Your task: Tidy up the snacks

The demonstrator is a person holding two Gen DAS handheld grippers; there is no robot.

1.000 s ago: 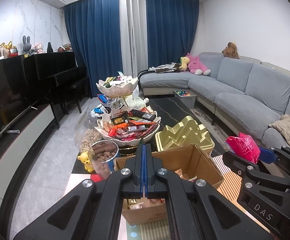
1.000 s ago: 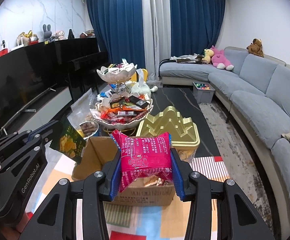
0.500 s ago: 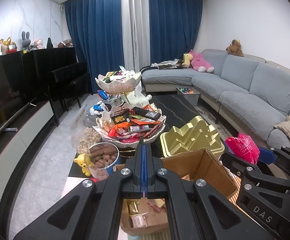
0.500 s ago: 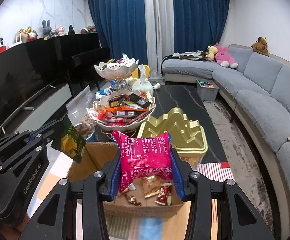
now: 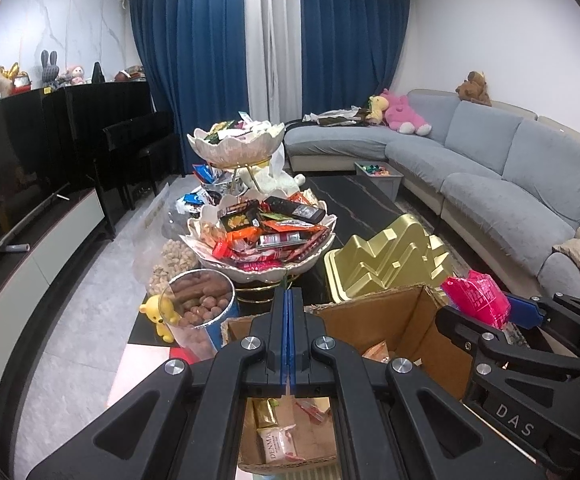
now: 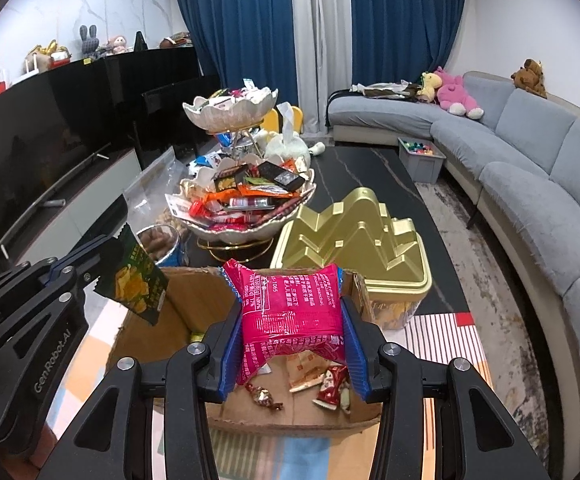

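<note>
Two grippers hang over an open cardboard box (image 6: 193, 300) on the table. "GenRobot.AI" is printed along the left gripper (image 5: 287, 300), read from the right wrist view, and "DAS" on the right gripper (image 6: 292, 320), read from the left wrist view. The left gripper's blue fingers (image 5: 283, 320) are pressed flat together on the edge of a green chip packet (image 6: 133, 276), which hangs beyond the fingertips over the box's left flap. The right gripper's fingers (image 6: 229, 344) squeeze a pink snack bag (image 6: 292, 308) between them; its print holds small characters and "1065", the rest too small to read. Below the left fingers a wrapper in the box reads "DENMA" (image 5: 277, 446). Compared with a second ago, both cameras look deeper into the box, so loose wrapped sweets (image 6: 330, 390) now show under the right fingers, while each packet remains clamped as before. Ahead of both fingertips stand a tiered snack bowl (image 5: 265, 240) and a gold tin (image 6: 354, 236).
</note>
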